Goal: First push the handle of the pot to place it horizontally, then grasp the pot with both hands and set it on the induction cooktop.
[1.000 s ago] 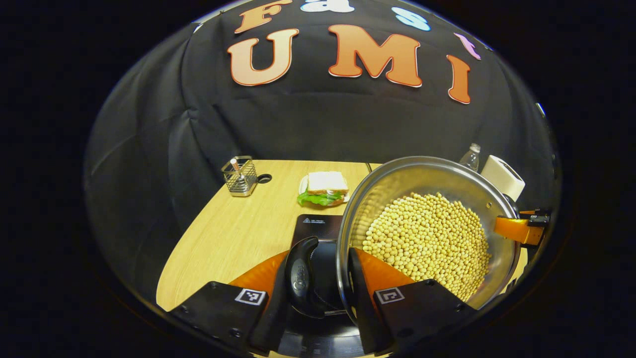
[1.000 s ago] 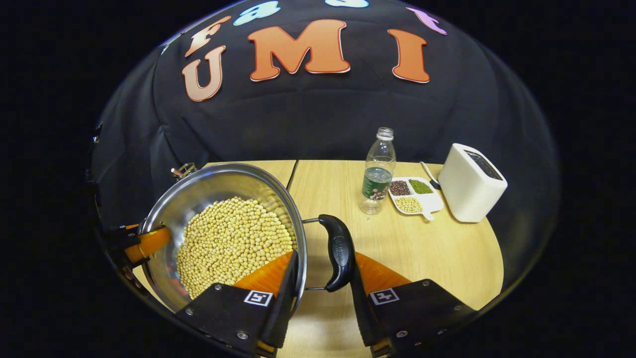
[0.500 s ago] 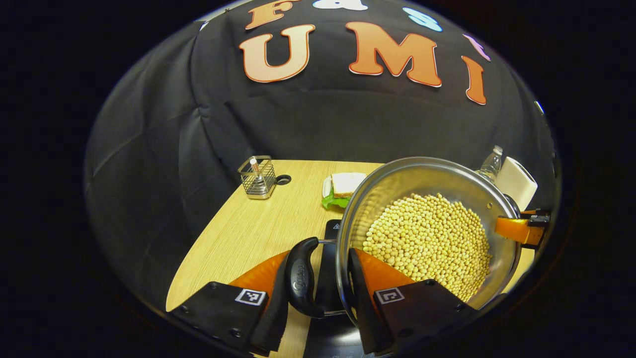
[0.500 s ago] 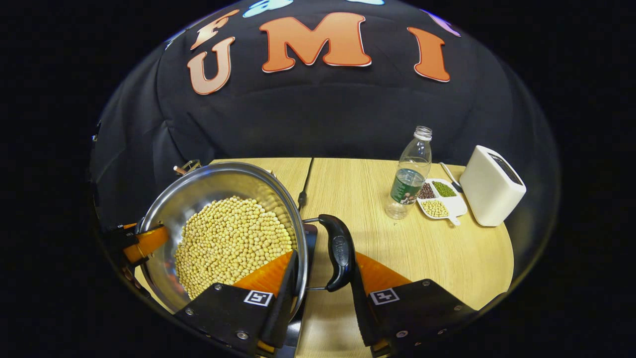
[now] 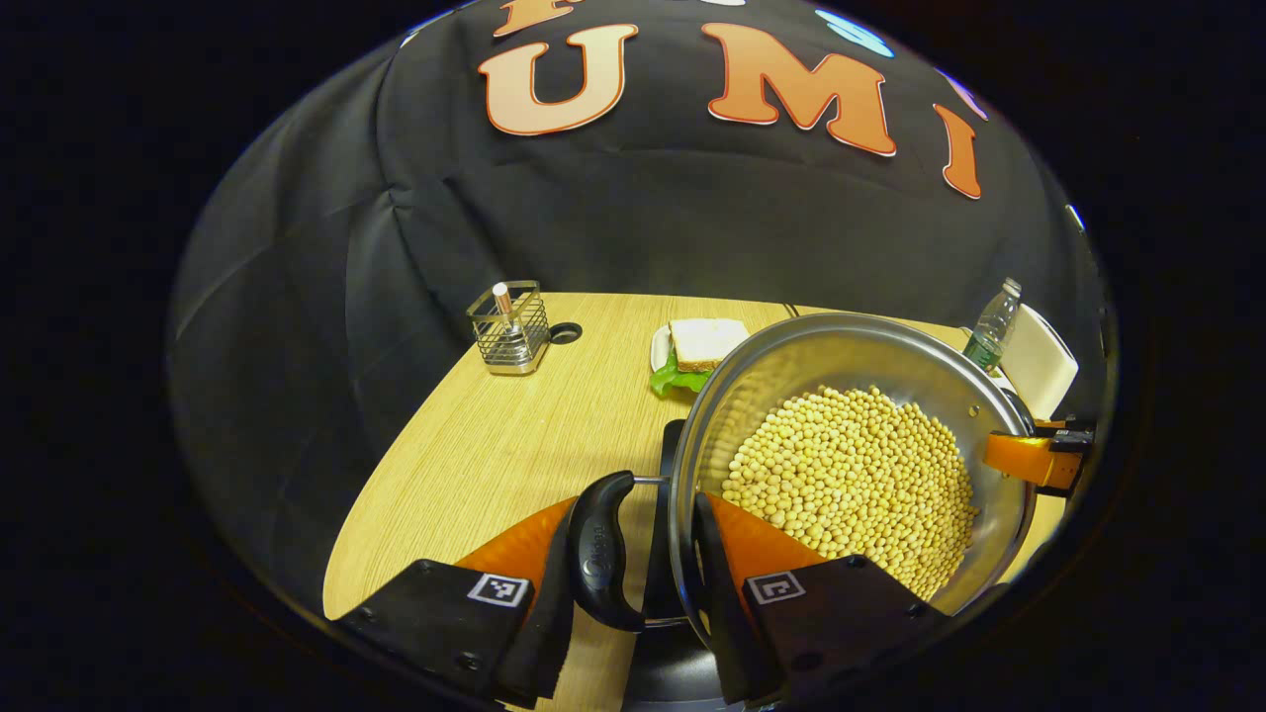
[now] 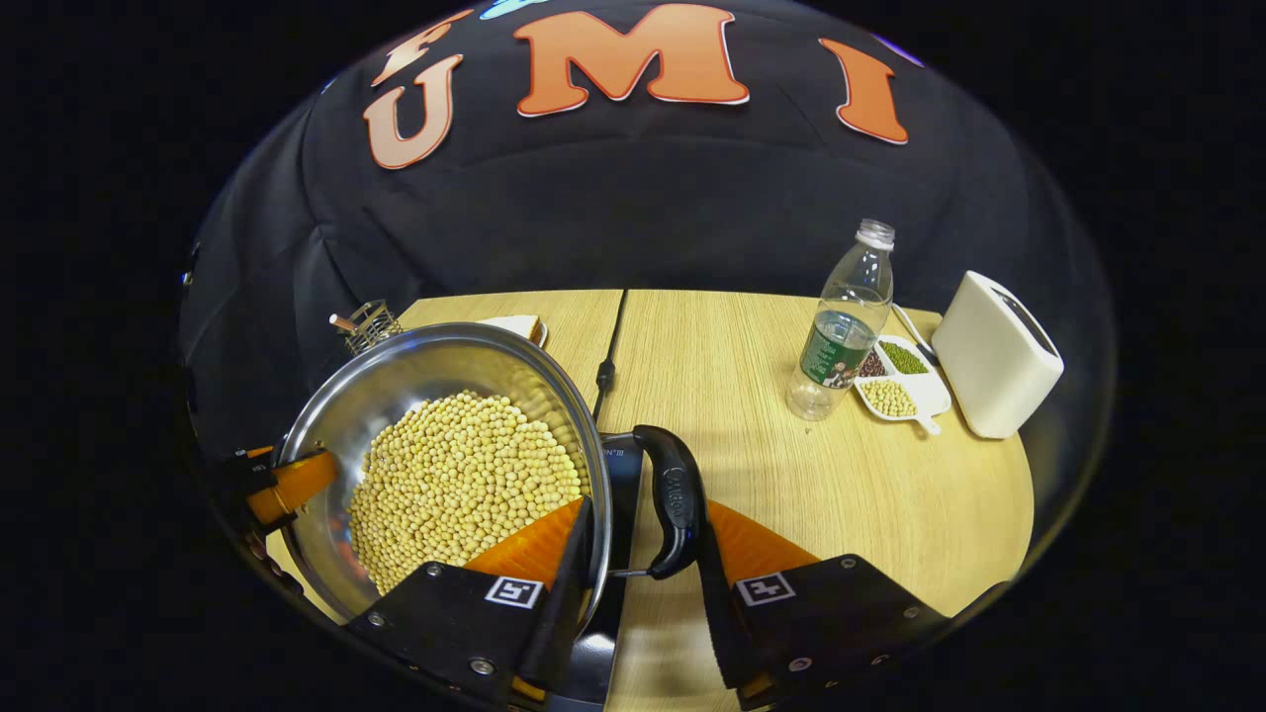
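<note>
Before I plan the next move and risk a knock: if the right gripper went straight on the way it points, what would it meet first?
Little: beyond the pot handle it grips lies bare table, then the booth's cloth wall. The bottle stands off to the right, likely clear, though depth is uncertain.

The pot (image 5: 851, 465) of soybeans (image 6: 460, 480) has been carried leftward across the table (image 5: 495, 445). In the right gripper view, the induction cooktop (image 6: 618, 465), unseen a second ago, is now revealed beneath the pot's rim, and the water bottle (image 6: 841, 326) and white box (image 6: 994, 356) are shifted rightward. In the left gripper view, less cooktop is exposed than before.
</note>
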A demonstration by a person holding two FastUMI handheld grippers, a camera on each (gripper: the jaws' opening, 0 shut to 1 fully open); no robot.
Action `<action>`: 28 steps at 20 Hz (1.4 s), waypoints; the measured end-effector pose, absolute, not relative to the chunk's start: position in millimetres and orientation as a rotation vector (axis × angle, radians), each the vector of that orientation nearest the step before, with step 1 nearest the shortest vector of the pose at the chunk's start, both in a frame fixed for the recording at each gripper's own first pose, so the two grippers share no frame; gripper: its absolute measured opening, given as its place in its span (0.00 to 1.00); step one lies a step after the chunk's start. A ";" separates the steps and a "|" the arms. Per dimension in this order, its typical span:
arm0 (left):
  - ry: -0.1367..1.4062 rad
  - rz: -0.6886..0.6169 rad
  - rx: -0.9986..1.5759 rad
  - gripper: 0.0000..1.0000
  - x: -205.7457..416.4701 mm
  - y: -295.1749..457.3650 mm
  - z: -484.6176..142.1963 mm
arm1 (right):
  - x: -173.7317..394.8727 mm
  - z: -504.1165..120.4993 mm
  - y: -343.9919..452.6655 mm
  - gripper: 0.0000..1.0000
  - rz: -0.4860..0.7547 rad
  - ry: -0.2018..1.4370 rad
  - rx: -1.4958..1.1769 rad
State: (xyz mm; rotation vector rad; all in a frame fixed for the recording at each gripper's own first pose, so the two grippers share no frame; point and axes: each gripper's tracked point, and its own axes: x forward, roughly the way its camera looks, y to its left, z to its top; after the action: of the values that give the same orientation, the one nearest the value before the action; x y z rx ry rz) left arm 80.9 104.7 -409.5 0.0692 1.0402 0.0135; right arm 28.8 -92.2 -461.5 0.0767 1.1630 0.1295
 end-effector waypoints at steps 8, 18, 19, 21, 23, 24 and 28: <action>1.084 0.035 0.098 0.69 95.3 103.1 -411.5 | 36.4 -461.9 -92.6 0.57 0.140 1.204 0.065; 0.942 0.146 0.150 0.86 98.8 114.4 -348.5 | 47.0 -403.7 -111.2 0.73 0.189 1.043 0.058; 0.909 0.154 0.144 0.79 101.4 110.8 -335.9 | 48.3 -389.8 -113.3 0.74 0.193 1.015 0.079; 0.840 0.150 0.121 0.86 102.8 102.0 -305.0 | 52.5 -359.2 -117.9 0.74 0.207 0.940 0.114; 0.756 0.130 0.115 0.86 106.1 90.1 -267.6 | 52.1 -318.7 -132.6 0.73 0.209 0.846 0.136; 0.708 0.123 0.112 0.86 107.3 85.2 -245.7 | 50.8 -297.9 -138.9 0.73 0.205 0.795 0.143; 0.526 0.086 0.073 0.90 103.2 48.2 -157.0 | 45.8 -207.4 -180.1 0.73 0.184 0.592 0.146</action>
State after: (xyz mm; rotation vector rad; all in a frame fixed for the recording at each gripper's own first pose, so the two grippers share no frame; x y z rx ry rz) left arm 103.2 48.2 -157.0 0.0725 0.5259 0.0858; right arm 45.8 -180.1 -207.4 0.1465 0.5919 0.1841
